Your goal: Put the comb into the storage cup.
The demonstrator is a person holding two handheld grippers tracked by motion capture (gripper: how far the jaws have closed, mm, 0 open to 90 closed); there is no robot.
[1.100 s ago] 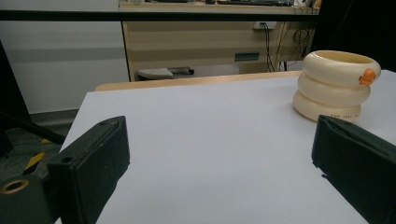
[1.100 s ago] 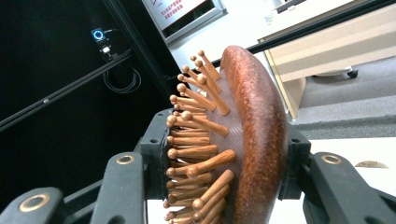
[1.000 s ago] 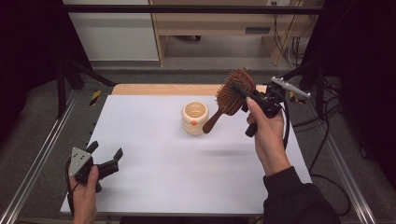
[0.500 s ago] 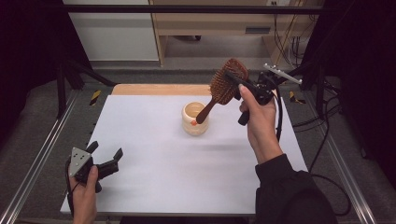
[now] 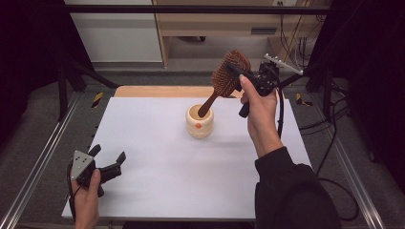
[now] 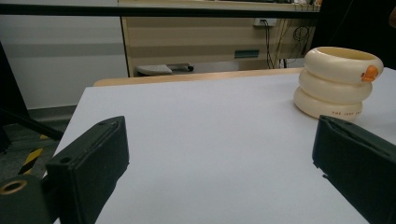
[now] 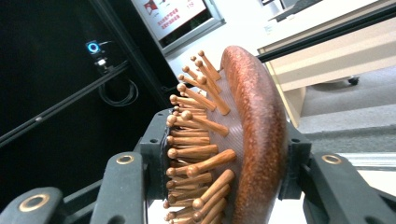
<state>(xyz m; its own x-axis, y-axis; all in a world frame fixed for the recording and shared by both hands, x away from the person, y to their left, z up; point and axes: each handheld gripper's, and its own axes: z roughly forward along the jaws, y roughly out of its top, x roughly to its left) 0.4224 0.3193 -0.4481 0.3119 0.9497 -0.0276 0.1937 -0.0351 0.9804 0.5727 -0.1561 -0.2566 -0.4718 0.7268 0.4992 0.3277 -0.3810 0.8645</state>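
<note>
One hairbrush [image 5: 230,71], clamped head-first in the right gripper [image 5: 248,78], has swung left so its handle now dips into the cream cup [image 5: 199,122]. Release looks close. Left gripper [image 5: 106,162] rests open, unmoved.

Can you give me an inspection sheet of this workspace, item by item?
Surface: white table, wooden strip along far edge.
Job's things: wooden hairbrush, handle tip at the mouth of the cream ringed cup.
Clutter: nothing seen.
Grippers: right gripper clamped on the brush head; left gripper open, empty, near front left corner.
Cables: black cable trailing from right gripper.
Surroundings: metal frame rails, cabinets, loose floor wires behind.
</note>
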